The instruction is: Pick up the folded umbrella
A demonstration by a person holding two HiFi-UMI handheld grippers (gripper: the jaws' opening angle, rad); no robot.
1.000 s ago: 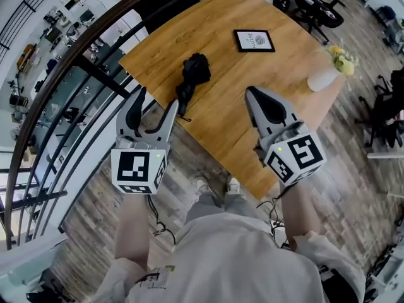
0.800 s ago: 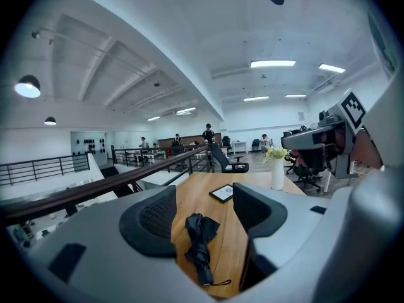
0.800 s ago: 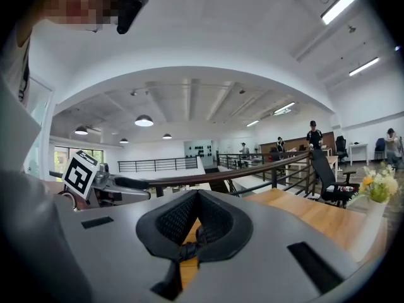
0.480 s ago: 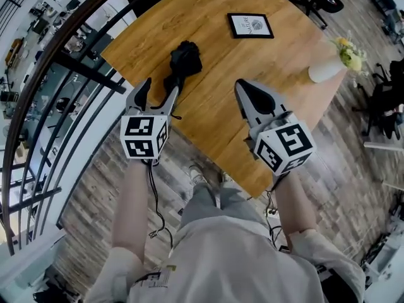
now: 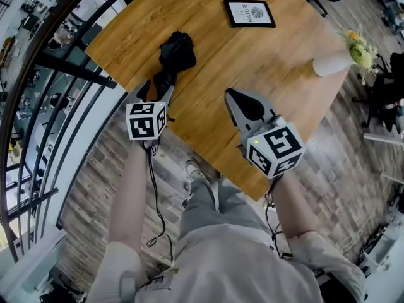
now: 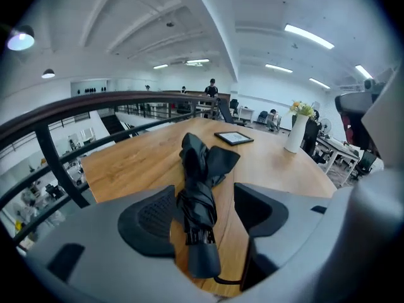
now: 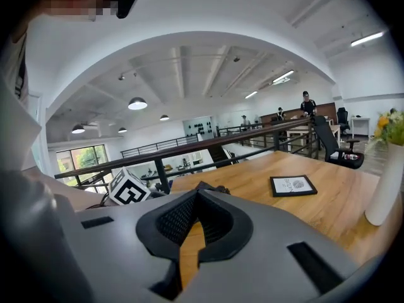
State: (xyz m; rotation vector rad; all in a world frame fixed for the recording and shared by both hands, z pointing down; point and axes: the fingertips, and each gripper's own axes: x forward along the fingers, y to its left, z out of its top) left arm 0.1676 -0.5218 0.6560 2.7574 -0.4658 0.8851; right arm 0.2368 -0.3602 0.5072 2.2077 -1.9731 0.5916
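The folded black umbrella (image 5: 173,52) lies on the wooden table (image 5: 265,68) near its left edge, handle end toward me. My left gripper (image 5: 156,88) is open, with its jaws on either side of the handle end. In the left gripper view the umbrella (image 6: 197,194) runs between the two pads (image 6: 148,219), close to the left one, with a gap on the right. My right gripper (image 5: 230,95) hovers over the table's near part, to the right of the umbrella. It is shut and holds nothing, and its tips meet in the right gripper view (image 7: 199,197).
A framed picture (image 5: 249,12) lies flat at the far side. A white vase of flowers (image 5: 331,62) stands near the right edge. A dark railing (image 5: 69,68) runs close along the table's left side. Office chairs stand beyond the table.
Both grippers have moved forward over the table. The left one has come up to the umbrella and now straddles its handle end. The right one has stayed shut.
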